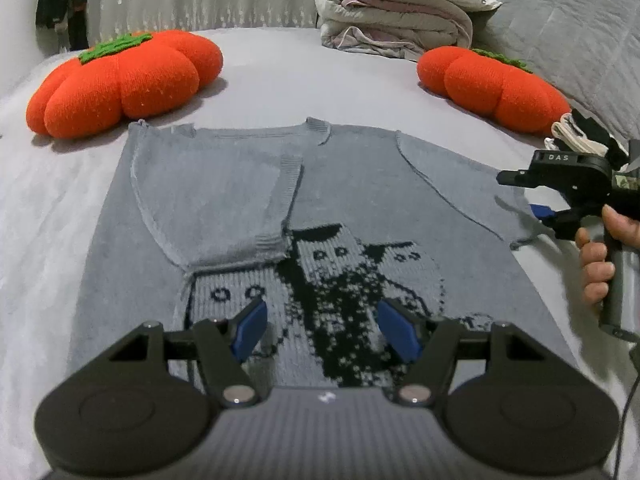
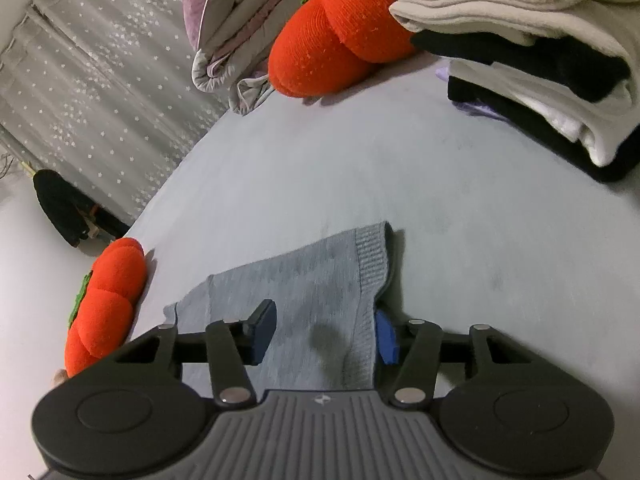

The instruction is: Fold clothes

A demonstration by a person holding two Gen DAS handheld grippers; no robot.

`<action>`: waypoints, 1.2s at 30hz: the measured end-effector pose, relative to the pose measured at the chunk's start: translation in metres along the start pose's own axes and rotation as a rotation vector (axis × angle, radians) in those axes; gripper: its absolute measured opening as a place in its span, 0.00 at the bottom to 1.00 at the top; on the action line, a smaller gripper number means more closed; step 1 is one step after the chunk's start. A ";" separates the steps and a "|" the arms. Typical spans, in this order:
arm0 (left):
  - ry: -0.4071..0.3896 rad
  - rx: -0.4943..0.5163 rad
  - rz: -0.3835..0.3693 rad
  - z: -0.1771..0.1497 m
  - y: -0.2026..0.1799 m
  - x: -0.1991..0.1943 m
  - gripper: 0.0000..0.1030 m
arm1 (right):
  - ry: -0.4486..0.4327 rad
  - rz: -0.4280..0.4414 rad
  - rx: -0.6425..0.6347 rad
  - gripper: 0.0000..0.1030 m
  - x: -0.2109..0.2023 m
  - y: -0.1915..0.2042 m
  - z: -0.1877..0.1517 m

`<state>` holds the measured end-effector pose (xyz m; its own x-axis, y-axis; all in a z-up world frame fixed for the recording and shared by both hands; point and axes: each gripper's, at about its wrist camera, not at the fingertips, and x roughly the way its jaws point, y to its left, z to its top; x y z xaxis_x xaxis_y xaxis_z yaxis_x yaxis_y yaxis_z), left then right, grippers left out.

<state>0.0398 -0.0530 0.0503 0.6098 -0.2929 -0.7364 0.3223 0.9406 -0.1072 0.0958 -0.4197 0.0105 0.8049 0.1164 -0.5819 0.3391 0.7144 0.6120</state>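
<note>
A grey knitted sweater (image 1: 360, 200) with a black pattern lies flat on the bed, one sleeve (image 1: 240, 208) folded across its chest. My left gripper (image 1: 322, 330) hovers open over the patterned lower part with nothing between its blue pads. A hand holds my right gripper (image 1: 520, 196) at the sweater's right side. In the right wrist view the other sleeve (image 2: 320, 288) lies between the fingers of the right gripper (image 2: 324, 334). Its ribbed cuff (image 2: 372, 256) points away, and one blue pad (image 2: 386, 338) sits under the sleeve's edge. The jaws stand wide and do not pinch the cloth.
Two orange pumpkin cushions (image 1: 120, 80) (image 1: 492, 88) lie beyond the sweater. Folded bedding (image 1: 400, 12) is stacked at the back. A pile of folded black and white clothes (image 2: 540, 60) sits close on the right. The pale sheet (image 2: 440, 220) stretches ahead of the sleeve.
</note>
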 end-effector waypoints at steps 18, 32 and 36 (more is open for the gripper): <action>-0.006 -0.047 0.056 0.019 0.030 0.017 0.62 | -0.077 -0.039 -0.072 0.07 0.008 0.010 0.009; -0.044 -0.176 0.038 0.033 0.065 0.008 0.62 | -0.181 0.019 -0.574 0.07 -0.020 0.128 -0.050; -0.052 -0.207 0.039 0.034 0.073 0.005 0.63 | -0.174 0.028 -0.751 0.07 -0.017 0.157 -0.088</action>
<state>0.0913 0.0078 0.0614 0.6574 -0.2588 -0.7077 0.1453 0.9651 -0.2180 0.0920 -0.2484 0.0695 0.8942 0.0759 -0.4411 -0.0542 0.9966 0.0617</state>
